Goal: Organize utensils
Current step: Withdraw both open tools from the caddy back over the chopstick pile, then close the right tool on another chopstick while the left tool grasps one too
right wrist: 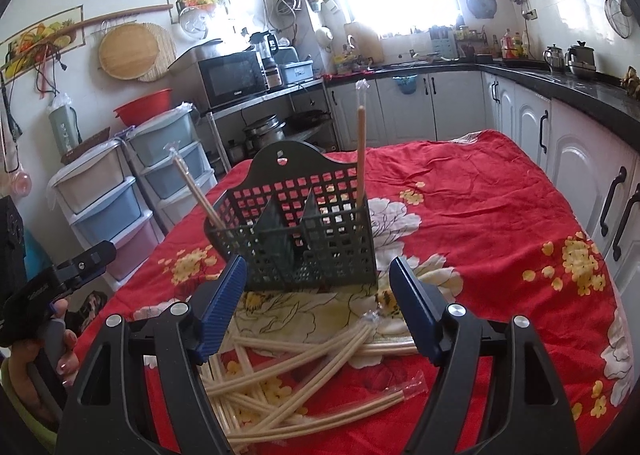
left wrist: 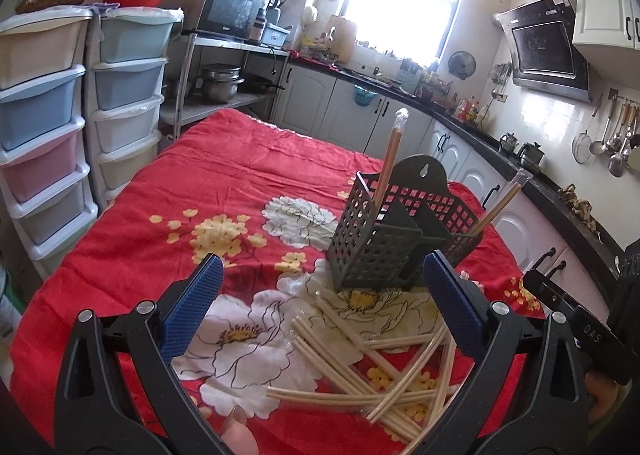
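A dark perforated utensil caddy [left wrist: 384, 239] [right wrist: 304, 231] with dividers stands on the red flowered cloth [left wrist: 224, 167] [right wrist: 480, 215]. One wrapped chopstick pair [left wrist: 390, 153] [right wrist: 361, 151] stands upright in one end compartment, and another wrapped pair [left wrist: 500, 205] [right wrist: 196, 191] leans out of the opposite end. Several wrapped chopstick pairs [left wrist: 368, 367] [right wrist: 304, 375] lie in a loose heap in front of the caddy. My left gripper [left wrist: 320, 295] hovers open above the heap, nothing between its blue pads. My right gripper [right wrist: 318, 295] is likewise open and empty over the same heap.
Plastic drawer towers [left wrist: 52, 127] [right wrist: 120, 191] stand past the table's one side, and white cabinets [left wrist: 500, 191] [right wrist: 580, 159] with a dark counter line the other. A metal rack holds a microwave [left wrist: 230, 7] [right wrist: 234, 77]. The other hand-held gripper [left wrist: 576, 315] [right wrist: 60, 275] shows at each view's edge.
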